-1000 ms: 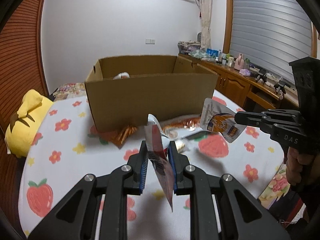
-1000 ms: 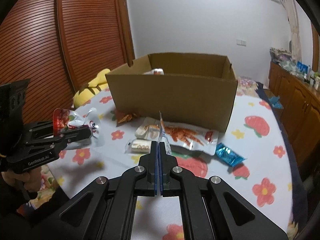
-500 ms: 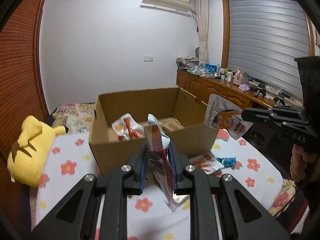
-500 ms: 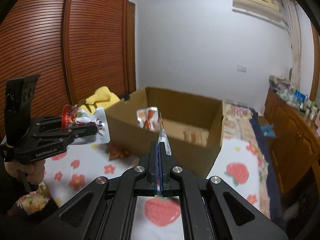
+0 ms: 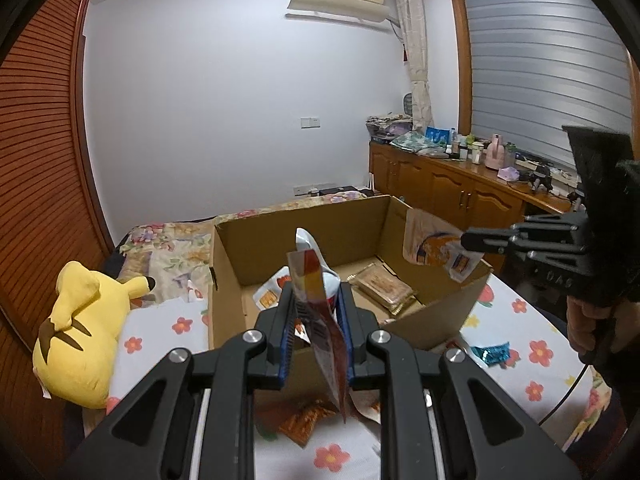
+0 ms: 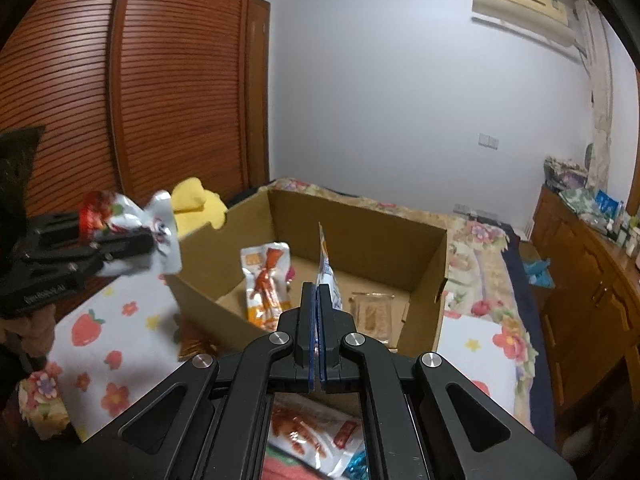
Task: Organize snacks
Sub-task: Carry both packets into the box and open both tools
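Observation:
An open cardboard box stands on the bed. My left gripper is shut on a red and white snack packet, held above the box's near wall; it also shows in the right wrist view. My right gripper is shut on a thin white and orange snack pouch, held over the box's right rim, also in the left wrist view. Inside the box lie an orange snack bag and a flat brown packet.
A yellow plush toy lies left of the box. More snacks lie on the flowered sheet in front of the box: an orange wrapper, a blue wrapper, a red-printed bag. A wooden cabinet runs along the right.
Both grippers have risen and moved toward the box with their snacks. They now hang over its opening, and the box's inside is in view.

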`<state>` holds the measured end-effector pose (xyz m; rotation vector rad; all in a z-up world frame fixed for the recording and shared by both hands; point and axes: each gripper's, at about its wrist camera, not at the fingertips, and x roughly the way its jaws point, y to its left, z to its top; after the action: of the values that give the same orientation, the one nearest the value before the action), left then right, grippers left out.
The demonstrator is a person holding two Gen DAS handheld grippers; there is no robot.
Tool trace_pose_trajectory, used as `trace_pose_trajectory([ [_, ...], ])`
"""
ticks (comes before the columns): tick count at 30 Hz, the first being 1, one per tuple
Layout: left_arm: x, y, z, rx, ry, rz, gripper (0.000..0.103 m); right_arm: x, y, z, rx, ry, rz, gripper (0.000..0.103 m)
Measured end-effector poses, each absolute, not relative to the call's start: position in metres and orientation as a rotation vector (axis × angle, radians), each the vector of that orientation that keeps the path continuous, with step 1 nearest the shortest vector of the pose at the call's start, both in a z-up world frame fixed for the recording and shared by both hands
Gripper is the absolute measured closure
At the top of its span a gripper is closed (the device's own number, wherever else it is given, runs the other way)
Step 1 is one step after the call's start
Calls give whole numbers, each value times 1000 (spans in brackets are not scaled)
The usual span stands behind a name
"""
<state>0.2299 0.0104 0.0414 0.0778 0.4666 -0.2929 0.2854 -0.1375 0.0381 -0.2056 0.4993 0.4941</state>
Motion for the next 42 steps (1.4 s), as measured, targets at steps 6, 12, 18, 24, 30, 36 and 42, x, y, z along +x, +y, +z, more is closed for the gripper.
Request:
trace_pose_trajectory([
  [6, 255, 7, 36, 104, 482, -285, 86, 316, -143, 24, -197, 553, 476, 103],
  [12, 282, 4, 29, 107, 512, -281, 86, 332, -145, 10, -198, 592, 473, 103],
  [18, 298, 0, 26, 113, 531, -278, 86, 341, -150, 5, -163, 610, 479, 102],
  [24, 308, -5, 20, 130, 551, -272, 86, 341, -153, 2, -147, 614, 486, 102],
  [30, 319, -14, 12, 143, 584, -262, 85, 336, -154, 0, -131, 613, 499, 101],
  [36, 328, -12, 2, 132, 618, -239, 84, 330, -157, 1, -127, 607, 497, 98],
  [42, 329, -14, 0, 138, 623, -239, 81, 324, -157, 3, -123, 598, 499, 94],
])
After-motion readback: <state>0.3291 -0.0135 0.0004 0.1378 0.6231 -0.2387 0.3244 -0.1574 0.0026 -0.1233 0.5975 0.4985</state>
